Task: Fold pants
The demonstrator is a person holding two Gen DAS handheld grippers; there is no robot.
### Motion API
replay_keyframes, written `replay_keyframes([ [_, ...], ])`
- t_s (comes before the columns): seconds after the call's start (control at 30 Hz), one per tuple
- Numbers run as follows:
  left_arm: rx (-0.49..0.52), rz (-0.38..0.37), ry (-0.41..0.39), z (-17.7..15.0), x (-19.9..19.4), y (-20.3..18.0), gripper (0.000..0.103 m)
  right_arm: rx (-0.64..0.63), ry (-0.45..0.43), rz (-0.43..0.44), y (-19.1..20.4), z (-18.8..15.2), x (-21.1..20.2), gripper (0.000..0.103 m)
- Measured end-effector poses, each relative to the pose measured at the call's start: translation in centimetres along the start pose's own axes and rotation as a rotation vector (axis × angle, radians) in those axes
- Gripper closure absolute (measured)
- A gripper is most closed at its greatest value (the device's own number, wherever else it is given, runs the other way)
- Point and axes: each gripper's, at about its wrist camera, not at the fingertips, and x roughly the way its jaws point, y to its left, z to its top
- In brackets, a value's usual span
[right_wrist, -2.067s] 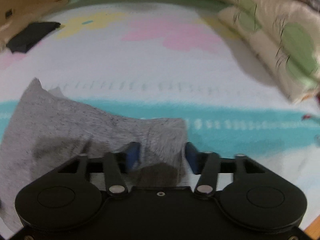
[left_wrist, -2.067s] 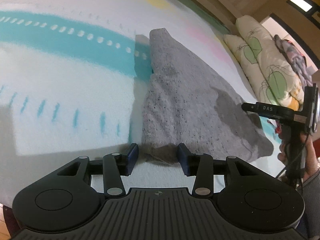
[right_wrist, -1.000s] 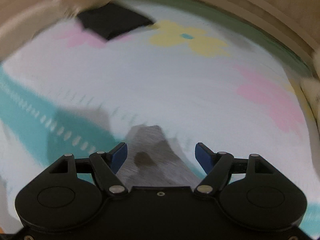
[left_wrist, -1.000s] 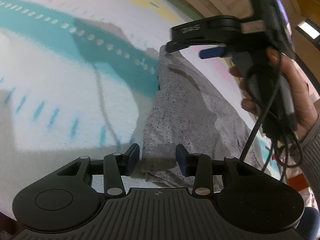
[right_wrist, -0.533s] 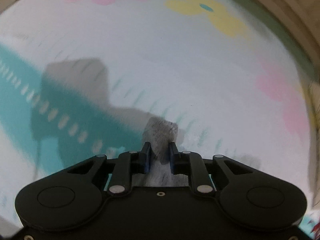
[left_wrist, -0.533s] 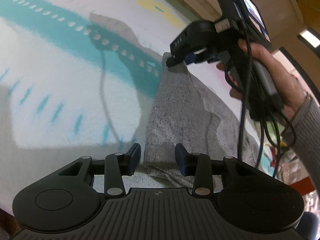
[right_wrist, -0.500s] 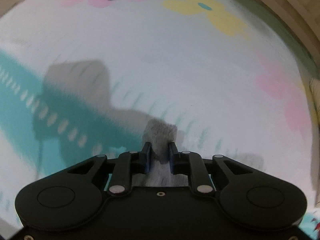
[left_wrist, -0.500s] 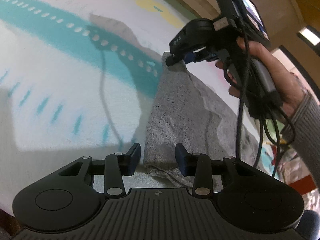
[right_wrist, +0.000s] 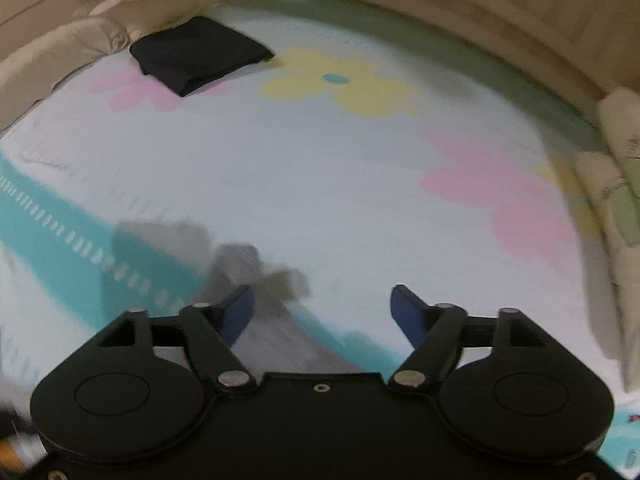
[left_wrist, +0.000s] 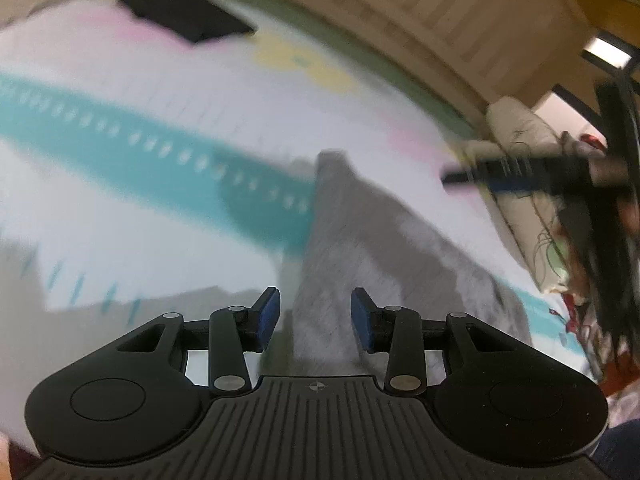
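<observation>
No bins, boxes or other containers in either view; everything lies straight on the bed sheet (right_wrist: 320,184), white w/ a teal band, pink and yellow flowers.

Grey pants (left_wrist: 360,248) lie on the sheet as a long, narrow folded strip, running from just under the left claw (left_wrist: 315,316) away toward the upper middle of the left wrist view. Far end is a squared-off tip at the edge of the teal band. Fabric looks fuzzy, speckled grey; a darker patch sits on its right half, prob. shadow, blur makes it hard to tell. Near end passes between the left claw's blue pads (left_wrist: 267,314); gap is moderate, cloth sits in it, but no pinch can be seen, pads appear clear of it.

Right claw (right_wrist: 322,312) is spread wide, its jaws having just opened; nothing between them but sheet. The pants' far tip (right_wrist: 240,264) lies just ahead of and partly behind its left blue finger, not gripped. In the left wrist view the right claw shows as a dark blurred bar at the right edge, above and apart from the pants.

Folded black garment (right_wrist: 200,56) rests far back on the sheet, well apart from the pants. Pillows (right_wrist: 616,200) w/ leaf print along the right side. Wooden bed frame (right_wrist: 480,12) curves round the back.
</observation>
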Motion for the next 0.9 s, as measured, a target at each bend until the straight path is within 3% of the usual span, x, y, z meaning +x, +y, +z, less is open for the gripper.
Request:
replay_keyframes([
  [0.2,0.166,-0.033,0.011,0.3,1.9,-4.6,0.065,0.081,0.025,-0.061,-4.8,-6.9,-3.3,0.017],
  [0.37,0.277,0.017,0.114,-1.2,6.1,-7.0,0.064,0.118,0.131,-0.113,-6.6,-12.1,-2.0,0.015],
  [0.4,0.29,0.041,0.136,-1.6,6.9,-7.2,0.064,0.099,0.188,-0.15,-6.8,-12.9,-0.9,0.013],
  [0.43,0.312,0.05,0.121,-1.9,6.6,-7.3,0.062,0.098,0.195,-0.152,-7.2,-13.6,-0.3,0.004],
  [0.47,0.332,0.064,0.118,-1.9,6.6,-7.6,0.06,0.115,0.17,-0.147,-7.7,-14.0,-0.4,0.002],
  [0.5,0.343,0.08,0.129,-1.9,6.7,-8.0,0.06,0.153,0.153,-0.126,-8.5,-14.4,-0.6,0.001],
  [0.8,0.401,0.164,0.125,-2.8,7.6,-10.1,0.049,0.534,0.265,0.085,-13.9,-16.2,0.7,0.001],
  [0.9,0.417,0.182,0.129,-2.7,8.0,-10.5,0.047,0.578,0.267,0.124,-14.5,-16.8,0.7,0.0],
])
